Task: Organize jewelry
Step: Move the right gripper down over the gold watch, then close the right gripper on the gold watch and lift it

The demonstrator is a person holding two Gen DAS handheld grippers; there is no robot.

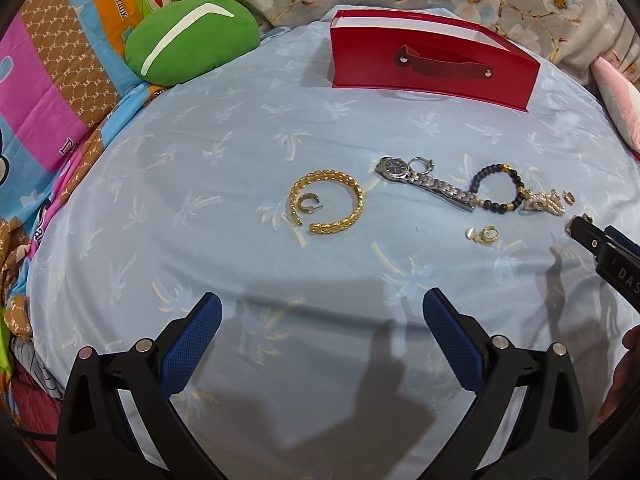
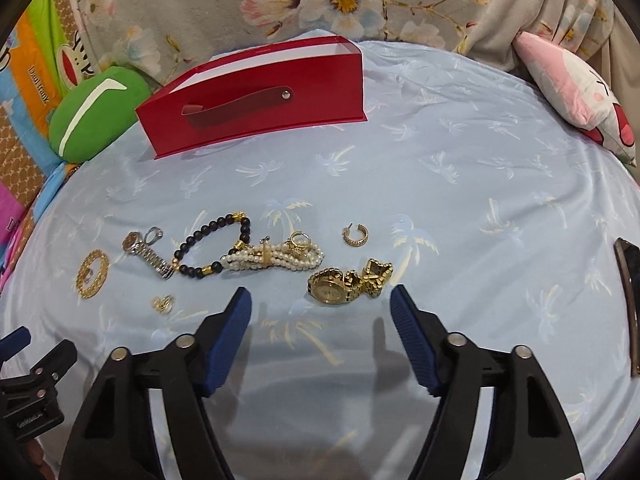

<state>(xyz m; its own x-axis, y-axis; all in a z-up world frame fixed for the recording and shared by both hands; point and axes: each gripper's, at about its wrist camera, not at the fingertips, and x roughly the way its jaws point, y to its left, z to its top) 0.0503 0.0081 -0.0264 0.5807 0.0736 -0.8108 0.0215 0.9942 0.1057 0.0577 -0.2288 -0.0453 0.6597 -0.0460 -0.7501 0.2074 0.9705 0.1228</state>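
A pale blue bed sheet (image 2: pixel 460 184) is spread out, and a red box (image 2: pixel 256 96) is stood at its far side. Both grippers, left (image 1: pixel 320 320) and right (image 2: pixel 320 312), are held with jaws wide apart and nothing between them. A gold watch (image 2: pixel 340 284) is laid just beyond the right jaws. A pearl bracelet (image 2: pixel 276 258), black beads (image 2: pixel 212 240), a silver watch (image 1: pixel 424 180) and a gold bangle (image 1: pixel 326 206) are laid in a row

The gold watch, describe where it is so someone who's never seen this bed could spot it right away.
On the pale blue palm-print sheet, in front of the red box, jewelry lies in a row. The gold watch is nearest the right gripper, just below the pearl bracelet; it alone is all gold with a chunky link band.
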